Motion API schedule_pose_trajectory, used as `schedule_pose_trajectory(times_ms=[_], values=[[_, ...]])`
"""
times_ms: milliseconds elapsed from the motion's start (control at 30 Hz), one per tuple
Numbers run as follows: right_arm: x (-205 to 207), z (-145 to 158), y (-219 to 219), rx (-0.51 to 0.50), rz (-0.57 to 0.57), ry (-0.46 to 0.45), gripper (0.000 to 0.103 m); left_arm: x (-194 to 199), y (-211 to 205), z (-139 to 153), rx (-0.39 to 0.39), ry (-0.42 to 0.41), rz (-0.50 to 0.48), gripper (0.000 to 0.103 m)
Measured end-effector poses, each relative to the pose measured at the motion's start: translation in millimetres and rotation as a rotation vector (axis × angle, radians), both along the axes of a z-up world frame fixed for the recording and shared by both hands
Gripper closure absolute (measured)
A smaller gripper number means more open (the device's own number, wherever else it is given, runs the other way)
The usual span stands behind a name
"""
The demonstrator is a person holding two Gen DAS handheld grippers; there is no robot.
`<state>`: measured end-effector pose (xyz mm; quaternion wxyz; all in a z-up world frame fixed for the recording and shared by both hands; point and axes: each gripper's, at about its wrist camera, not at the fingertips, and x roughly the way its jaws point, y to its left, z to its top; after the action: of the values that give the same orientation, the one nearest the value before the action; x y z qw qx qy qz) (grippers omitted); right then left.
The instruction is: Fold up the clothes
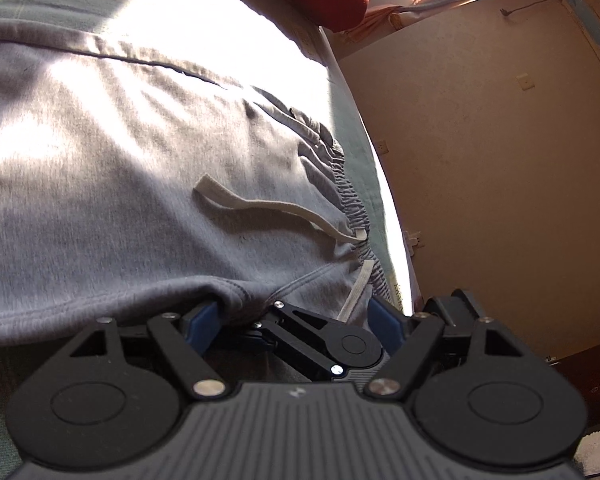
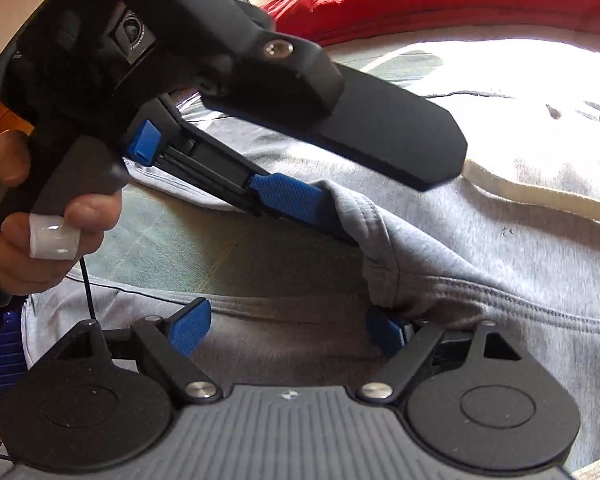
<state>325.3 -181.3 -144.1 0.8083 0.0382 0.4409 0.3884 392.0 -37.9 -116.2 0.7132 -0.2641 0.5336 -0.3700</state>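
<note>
Garment: grey sweatpants (image 1: 112, 184) spread flat on the bed (image 1: 364, 168), waistband (image 1: 350, 196) at the right edge in my left view, legs running off to the left. Long axis lies across both cameras, left to right.

Cord: pale drawstring (image 1: 260, 206) lies loose on the front panel; two ends show, one looping left, one hanging toward the near hem.

Left gripper (image 1: 300, 320): jaws stand wide. A near fold of the grey cloth (image 1: 236, 300) sits between them, draped over the left pad (image 1: 204, 324). My right view shows that blue pad (image 2: 296, 200) tucked under the cloth edge with the other pad clear, so I judge nothing is pinched.

Right gripper (image 2: 288, 330): jaws wide apart, nothing clamped. Grey cloth lies under and between them; the right pad (image 2: 386, 332) is just at the raised fold, though I cannot tell if it touches.

Key relation: the lifted fold sits directly ahead of both grippers, at their tips. My left jaws are already under the edge; my right jaws are just near of it. The left is the nearer to a grip.

Judgement: both jaws need to close on this near edge before any fold across toward the far side.

Hand (image 2: 40, 224): one, holding the left gripper's handle.

Count: one pair of sweatpants, one drawstring, two grippers, one red cloth (image 2: 440, 0) at the far side of the bed.
</note>
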Motion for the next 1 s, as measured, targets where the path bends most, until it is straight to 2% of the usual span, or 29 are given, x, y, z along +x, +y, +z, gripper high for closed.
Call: schedule_pose_trajectory(times_ms=[167,267,333,433,467,600,667,733,867,933,1000], values=[[-5.6,18.4,-0.9,-0.024,0.012,-0.037,0.015,-25.3,34.1,13.6,0.078,-0.057,0.044,0.024],[-13.5,34.1,-18.2,0.012,0.008,-0.028,0.015,-46.7,52.8,10.8,0.071,-0.043,0.073,0.024],[-16.4,38.3,-27.4,0.031,0.008,-0.014,0.014,-60.4,59.3,2.5,0.034,-0.003,0.099,0.024],[-15.0,34.5,-27.0,0.018,0.019,0.003,0.014,-80.1,65.9,-13.7,-0.039,0.067,0.135,0.024],[-3.9,28.5,-22.7,0.005,0.031,0.02,0.014,-82.3,69.2,-19.3,-0.042,0.08,0.153,0.023],[2.0,-4.7,6.8,-0.076,0.063,0.031,0.011,-82.1,85.0,-41.9,-0.004,0.116,0.241,0.021],[5.2,-6.6,19.5,-0.095,0.072,0.002,0.002,-78.9,93.2,-50.8,0.013,0.131,0.283,0.022],[8.8,-7.6,32.3,-0.112,0.08,-0.029,0.001,-70.7,99.8,-51.2,0.017,0.143,0.317,0.023],[7.3,10.9,33.5,-0.11,0.086,-0.048,0.002,-76.7,97.0,-17.8,0.062,0.004,0.287,0.022],[3.1,20.5,25.7,-0.086,0.099,-0.043,0.002,-84.4,98.5,-12.8,0.033,-0.001,0.267,0.021],[2.1,23.4,21.4,-0.07,0.109,-0.015,0.002,-93.1,104.2,-21.4,0.021,0.039,0.267,0.021]])
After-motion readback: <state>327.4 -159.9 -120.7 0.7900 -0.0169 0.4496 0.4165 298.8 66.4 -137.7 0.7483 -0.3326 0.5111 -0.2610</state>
